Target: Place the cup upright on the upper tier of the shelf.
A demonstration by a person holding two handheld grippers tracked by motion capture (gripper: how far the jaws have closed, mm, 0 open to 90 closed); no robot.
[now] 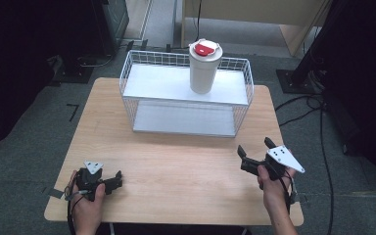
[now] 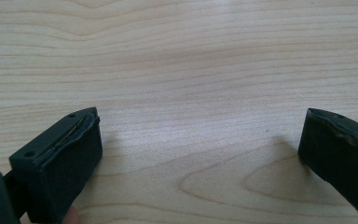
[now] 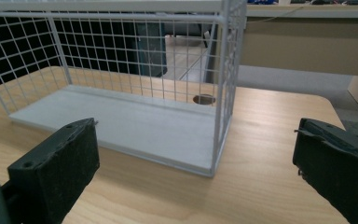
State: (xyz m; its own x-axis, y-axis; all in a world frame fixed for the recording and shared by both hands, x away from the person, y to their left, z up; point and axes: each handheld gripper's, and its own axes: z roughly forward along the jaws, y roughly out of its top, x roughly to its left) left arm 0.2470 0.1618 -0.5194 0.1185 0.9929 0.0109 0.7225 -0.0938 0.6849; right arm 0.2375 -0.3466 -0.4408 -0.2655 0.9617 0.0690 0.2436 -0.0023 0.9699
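my left gripper [image 1: 111, 182] sits at the lower left of the high view, jaws spread over bare counter [image 1: 176, 166]. my right gripper [image 1: 254, 152], lower right, also gapes, empty. the white cup [image 1: 204, 67] stands atop the wire rack [image 1: 186, 93], upper centre, well apart from both.

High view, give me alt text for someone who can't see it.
A white cup with a red-and-white lid stands on the top shelf of a white wire rack at the far side of a wooden table. Nearer, a person's hands hold the left gripper and right gripper, both open.
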